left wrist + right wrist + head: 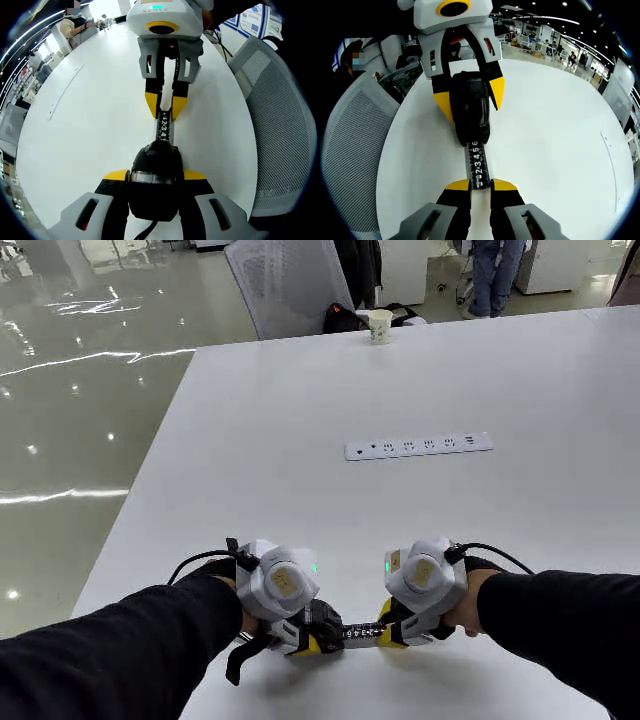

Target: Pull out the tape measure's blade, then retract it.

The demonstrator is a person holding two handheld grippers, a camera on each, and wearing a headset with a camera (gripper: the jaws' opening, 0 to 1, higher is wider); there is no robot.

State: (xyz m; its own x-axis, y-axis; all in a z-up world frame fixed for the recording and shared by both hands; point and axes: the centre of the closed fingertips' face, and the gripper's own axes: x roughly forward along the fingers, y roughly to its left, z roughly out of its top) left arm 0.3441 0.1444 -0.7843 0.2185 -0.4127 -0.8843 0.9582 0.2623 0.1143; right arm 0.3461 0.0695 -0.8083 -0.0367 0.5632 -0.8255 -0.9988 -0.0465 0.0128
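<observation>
The left claw (155,175) is clamped around the black body of the tape measure (154,187), one yellow-tipped jaw pressed to each side of the case. A short run of blade (476,162), its printed numerals showing, comes straight out of the case front toward the right claw (481,186). The right claw is closed on the blade's free end, with both jaws pinching the tip. The two claws face each other nose to nose, close together, with only the exposed blade spanning the gap between them. Both sit low over the white surface (400,380), at its near edge. Well ahead of the claws a white power strip (419,446) lies flat on the surface. Far beyond it, at the far edge, stands a paper cup (380,326), just in front of a mesh-backed chair (290,285).
</observation>
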